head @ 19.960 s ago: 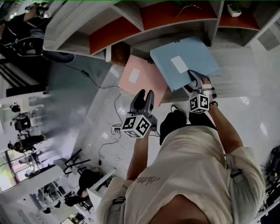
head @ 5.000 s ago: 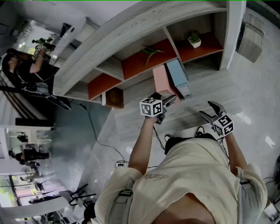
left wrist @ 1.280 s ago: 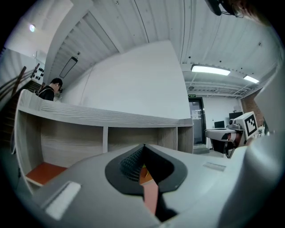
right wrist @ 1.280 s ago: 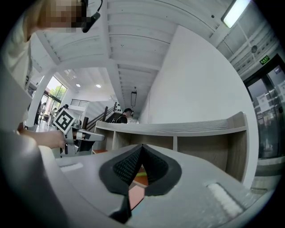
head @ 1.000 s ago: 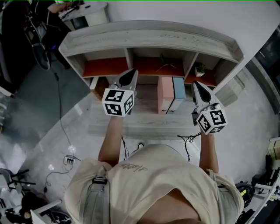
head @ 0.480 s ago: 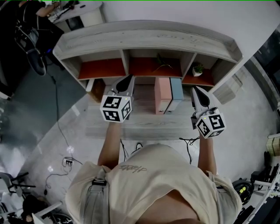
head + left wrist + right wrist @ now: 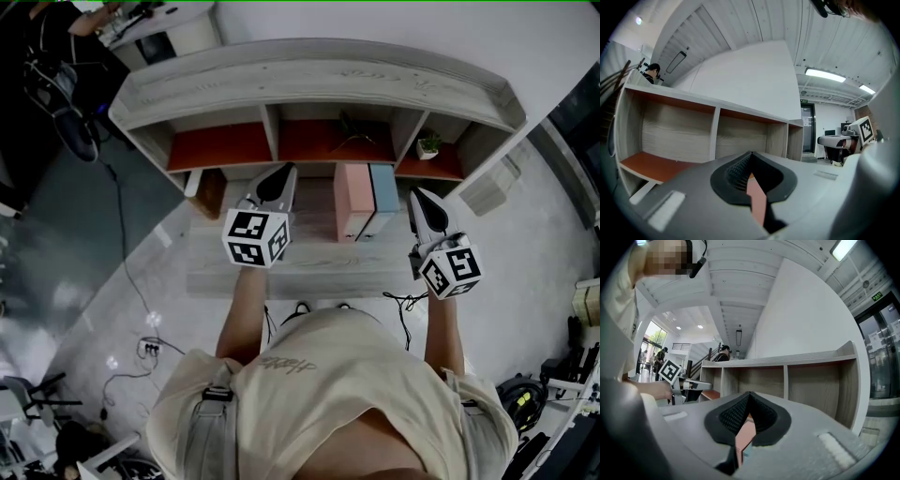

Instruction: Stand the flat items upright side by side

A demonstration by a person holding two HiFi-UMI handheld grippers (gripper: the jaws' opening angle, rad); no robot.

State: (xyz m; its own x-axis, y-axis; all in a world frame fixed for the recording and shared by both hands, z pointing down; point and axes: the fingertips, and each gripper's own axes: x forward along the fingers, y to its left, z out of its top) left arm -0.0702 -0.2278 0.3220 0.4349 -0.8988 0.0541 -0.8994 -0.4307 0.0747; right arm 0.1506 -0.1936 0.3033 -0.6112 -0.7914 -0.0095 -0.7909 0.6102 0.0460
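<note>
Pink folder (image 7: 352, 202), blue folder (image 7: 382, 199) upright, touching, on desk (image 7: 309, 267) below shelves (image 7: 319, 84).

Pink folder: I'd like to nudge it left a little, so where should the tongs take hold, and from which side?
Probably its near top corner, coming from the person's side and slightly above. The pink folder stands upright on the desk, thin edge toward the person, with the blue folder close against its right face; only that corner seems to jut past it.
</note>
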